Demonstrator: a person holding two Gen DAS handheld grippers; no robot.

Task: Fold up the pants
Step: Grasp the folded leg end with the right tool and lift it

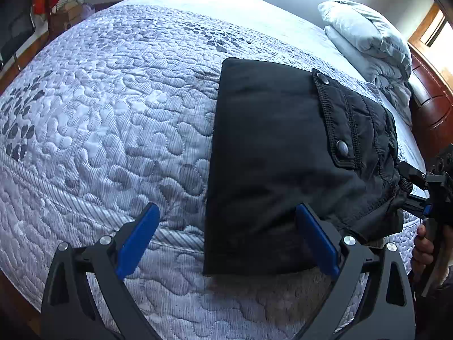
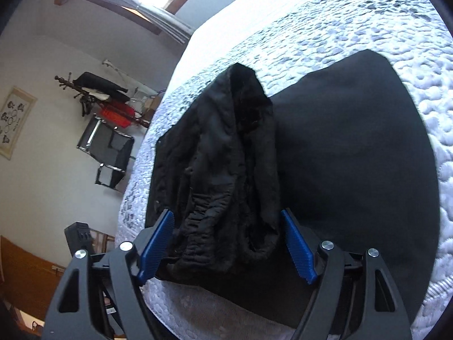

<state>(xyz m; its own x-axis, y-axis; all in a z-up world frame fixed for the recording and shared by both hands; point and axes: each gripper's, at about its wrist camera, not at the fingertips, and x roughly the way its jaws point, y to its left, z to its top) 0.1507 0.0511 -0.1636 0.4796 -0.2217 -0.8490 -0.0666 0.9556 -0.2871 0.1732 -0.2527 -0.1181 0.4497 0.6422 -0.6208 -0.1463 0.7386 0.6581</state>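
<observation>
Blue-padded fingers of the left gripper (image 1: 228, 238) stand wide apart at six o'clock, empty, over the quilted bedspread (image 1: 113, 113). Black cargo pants (image 1: 269, 155), folded into a block, lie at three o'clock. In the right wrist view, the right gripper (image 2: 226, 245) straddles the bunched waistband (image 2: 220, 226), spread and unclamped. Closing on only the top layer could drag the fold askew.

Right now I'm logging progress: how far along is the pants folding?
Mostly done: the black pants lie as a compact rectangle on the quilted bed. In hand: the open right gripper straddles the bunched waistband. Left: flattening that end. The left gripper is open.
</observation>
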